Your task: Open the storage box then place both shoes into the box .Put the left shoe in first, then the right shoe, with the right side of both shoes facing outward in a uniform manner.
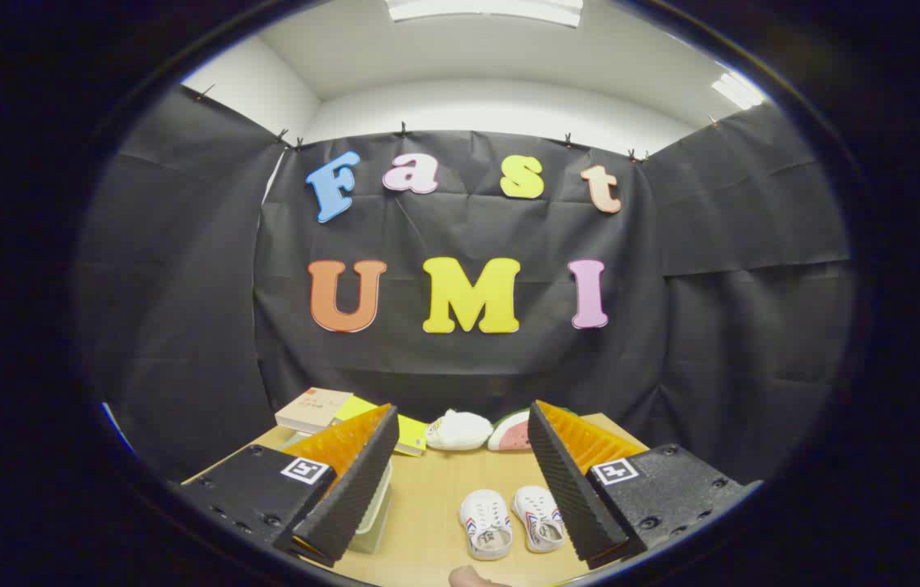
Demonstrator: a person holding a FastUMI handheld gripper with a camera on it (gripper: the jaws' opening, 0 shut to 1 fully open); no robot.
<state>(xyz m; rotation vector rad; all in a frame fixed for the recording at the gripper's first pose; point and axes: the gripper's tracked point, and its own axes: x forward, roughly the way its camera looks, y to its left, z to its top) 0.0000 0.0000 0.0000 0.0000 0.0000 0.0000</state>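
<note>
wooden table (435,497): two shoes (513,522) side by side, one storage box (374,509); gripper (460,481) wide open, holding nothing.

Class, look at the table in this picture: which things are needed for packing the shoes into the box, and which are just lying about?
Needed for the job:
- two shoes, side by side between the fingers
- storage box, partly behind one finger
- gripper, fingers open, holding nothing

Just lying about, beyond the fingers:
- books
- white plush toy
- watermelon slice toy
</note>
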